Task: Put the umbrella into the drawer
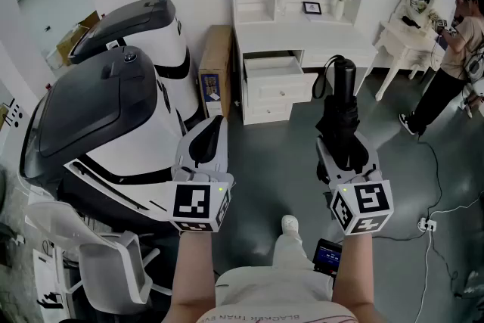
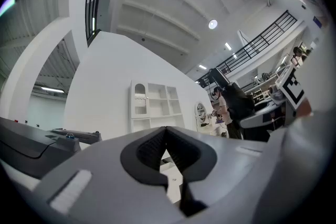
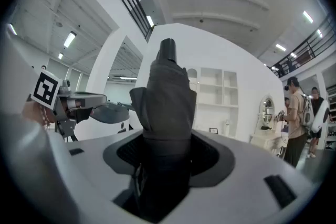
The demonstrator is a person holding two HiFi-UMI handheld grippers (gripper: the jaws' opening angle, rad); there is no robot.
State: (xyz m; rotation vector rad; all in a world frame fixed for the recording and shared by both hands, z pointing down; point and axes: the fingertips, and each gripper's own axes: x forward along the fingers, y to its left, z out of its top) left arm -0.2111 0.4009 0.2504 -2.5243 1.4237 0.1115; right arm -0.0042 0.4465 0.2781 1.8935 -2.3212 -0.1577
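Right now the right gripper (image 1: pixel 344 156) has its jaws clamped on the lower part of the folded black umbrella (image 1: pixel 342 113), which stands out ahead of it, with the thick round end farthest from the hand and a strap loop hanging on its left side. In the right gripper view the umbrella (image 3: pixel 167 97) fills the gap between the two pads of that gripper (image 3: pixel 163 162), with dark cloth bunched above them. The left gripper (image 1: pixel 206 144) is held beside it, well apart. Its jaws are together at the tips with nothing between them, as the left gripper view shows (image 2: pixel 167 136).

Ahead stands a white desk (image 1: pixel 302 34) with shelves above it. Its top drawer (image 1: pixel 274 74) is pulled out past the front edge, on the left half of the desk. In the head view the umbrella's far end lies to the right of the drawer's right corner and clear of it.

Bare grey floor (image 1: pixel 280 163) runs from the person's feet to the desk's foot. A large white and black machine (image 1: pixel 98 102) closes off the left edge of that floor, and a cardboard box (image 1: pixel 216 68) leans between the machine and the desk's left side. On the right are a small white vanity table (image 1: pixel 401 41), a standing person (image 1: pixel 454 57) and a cable (image 1: pixel 435 193) trailing along the floor. A white chair (image 1: pixel 106 268) sits at the near left corner.
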